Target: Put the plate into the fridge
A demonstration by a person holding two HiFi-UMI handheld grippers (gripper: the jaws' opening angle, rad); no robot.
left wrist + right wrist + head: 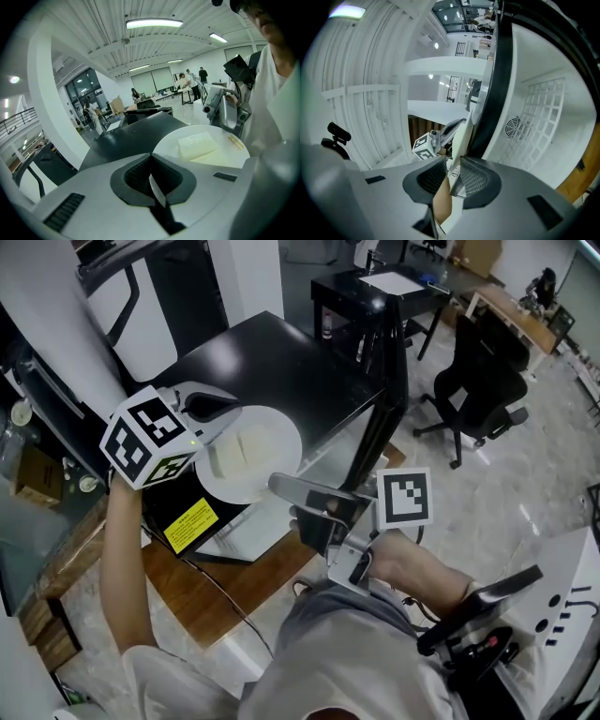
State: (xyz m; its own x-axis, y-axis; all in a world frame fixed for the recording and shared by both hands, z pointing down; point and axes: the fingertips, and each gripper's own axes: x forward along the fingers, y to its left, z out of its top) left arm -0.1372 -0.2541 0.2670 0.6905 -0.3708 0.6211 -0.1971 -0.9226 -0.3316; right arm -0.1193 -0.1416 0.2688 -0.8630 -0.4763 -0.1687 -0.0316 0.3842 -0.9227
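Note:
A white plate point(277, 432) carrying a pale block of food point(244, 448) hangs in front of the black-topped fridge point(281, 371). My left gripper point(211, 432) is shut on the plate's left rim. In the left gripper view the plate point(230, 159) and the block point(197, 145) lie just beyond the left gripper point(154, 180). My right gripper point(279, 486) meets the plate's near rim from the right. In the right gripper view the plate point(465, 133) is edge-on between the right gripper's point(452, 180) jaws, with a gap at the left pad. The fridge's white interior point(534, 122) lies behind it.
A white panel with a yellow label point(192, 524) lies low under the plate, above a wooden floor strip point(234, 587) with a cable. A black office chair point(487, 381) and a black desk point(384, 287) stand behind the fridge. Several people stand far off in the left gripper view.

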